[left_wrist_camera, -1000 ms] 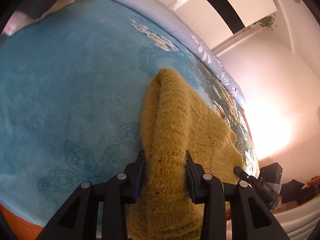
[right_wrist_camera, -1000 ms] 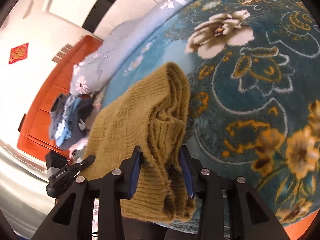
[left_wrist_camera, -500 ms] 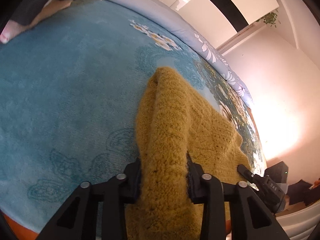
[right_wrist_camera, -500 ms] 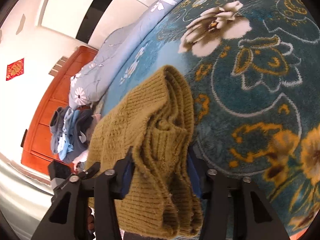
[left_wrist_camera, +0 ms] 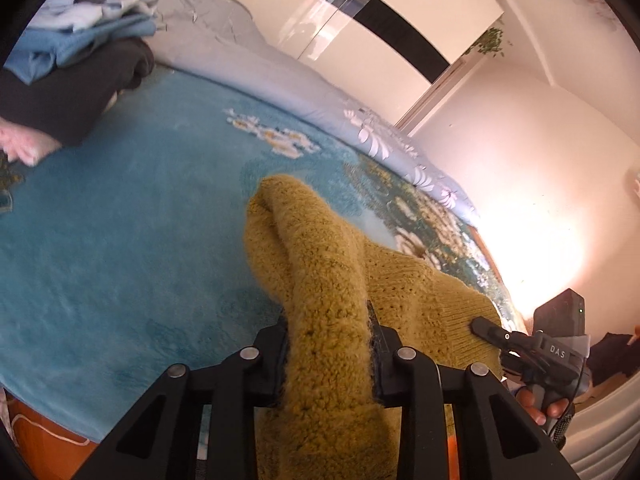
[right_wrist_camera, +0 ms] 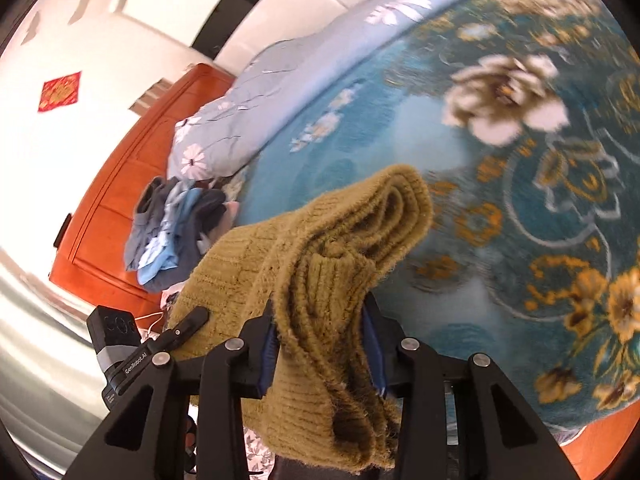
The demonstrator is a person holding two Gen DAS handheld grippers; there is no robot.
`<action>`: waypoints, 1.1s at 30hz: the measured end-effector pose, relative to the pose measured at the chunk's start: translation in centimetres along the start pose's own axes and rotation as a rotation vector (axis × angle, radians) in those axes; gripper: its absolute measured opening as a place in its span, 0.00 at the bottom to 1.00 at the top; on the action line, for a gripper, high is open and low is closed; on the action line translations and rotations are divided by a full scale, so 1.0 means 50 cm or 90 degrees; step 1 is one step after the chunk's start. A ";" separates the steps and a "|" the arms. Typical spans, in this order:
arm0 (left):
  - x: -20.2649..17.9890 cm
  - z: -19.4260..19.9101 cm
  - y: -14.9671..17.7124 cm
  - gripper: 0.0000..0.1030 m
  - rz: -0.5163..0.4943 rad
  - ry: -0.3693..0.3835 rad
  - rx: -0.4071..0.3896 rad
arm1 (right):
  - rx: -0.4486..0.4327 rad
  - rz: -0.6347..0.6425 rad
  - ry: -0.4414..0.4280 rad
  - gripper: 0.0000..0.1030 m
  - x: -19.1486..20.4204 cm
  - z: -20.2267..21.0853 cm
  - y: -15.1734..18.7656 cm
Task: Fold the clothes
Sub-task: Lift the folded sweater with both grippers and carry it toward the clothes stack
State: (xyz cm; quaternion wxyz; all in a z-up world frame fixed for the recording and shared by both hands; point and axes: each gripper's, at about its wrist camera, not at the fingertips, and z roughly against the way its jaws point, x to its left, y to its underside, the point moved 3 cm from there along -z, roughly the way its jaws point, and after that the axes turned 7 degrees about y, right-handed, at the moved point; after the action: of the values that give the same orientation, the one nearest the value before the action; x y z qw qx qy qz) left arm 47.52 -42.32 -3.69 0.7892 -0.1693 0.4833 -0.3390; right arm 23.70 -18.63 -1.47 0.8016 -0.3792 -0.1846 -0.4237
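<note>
A mustard knitted sweater (left_wrist_camera: 320,248) hangs bunched between both grippers above a blue flowered blanket (left_wrist_camera: 120,240). My left gripper (left_wrist_camera: 326,316) is shut on one bunched end, and the knit spills down over its jaws. In the right wrist view my right gripper (right_wrist_camera: 320,308) pinches the other thick folded end of the sweater (right_wrist_camera: 360,216), its jaws closing tighter on the knit. The span between the ends is held off the blanket (right_wrist_camera: 520,240). Each view shows the other gripper's tip at the sweater's far corner: the right gripper (left_wrist_camera: 492,330) and the left gripper (right_wrist_camera: 192,320).
A pile of dark and pale blue clothes (left_wrist_camera: 80,40) lies at the blanket's far left, the same clothes pile (right_wrist_camera: 176,232) sitting before an orange wooden headboard (right_wrist_camera: 120,200). A pale flowered quilt (left_wrist_camera: 260,68) runs along the far side. A hand (left_wrist_camera: 548,404) holds the right gripper's handle.
Both grippers have risen, lifting the sweater higher off the blanket. The clothes pile and more of the wall have come into the left wrist view.
</note>
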 end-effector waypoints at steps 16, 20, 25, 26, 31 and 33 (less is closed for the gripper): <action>0.046 0.376 -0.302 0.31 -0.132 -0.017 -0.210 | -0.037 0.238 -0.130 0.38 0.469 -0.075 -0.136; 0.083 0.470 -0.384 0.31 -0.139 -0.043 -0.264 | -0.053 0.295 -0.168 0.38 0.582 -0.122 -0.156; 0.124 0.540 -0.484 0.31 -0.190 -0.122 -0.296 | -0.054 0.298 -0.229 0.38 0.705 -0.210 -0.207; 0.139 0.556 -0.505 0.31 -0.190 -0.122 -0.308 | -0.053 0.300 -0.229 0.38 0.732 -0.228 -0.218; 0.233 0.589 -0.618 0.32 -0.181 -0.140 -0.335 | -0.057 0.330 -0.230 0.38 0.852 -0.331 -0.267; 0.276 0.587 -0.663 0.32 -0.181 -0.157 -0.335 | -0.057 0.331 -0.226 0.38 0.882 -0.385 -0.286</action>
State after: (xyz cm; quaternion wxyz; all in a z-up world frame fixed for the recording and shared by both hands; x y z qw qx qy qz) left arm 65.17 -77.37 21.04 0.7154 -0.4732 0.4268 -0.2864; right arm 36.75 -62.16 19.80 0.8207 -0.5169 -0.1998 -0.1392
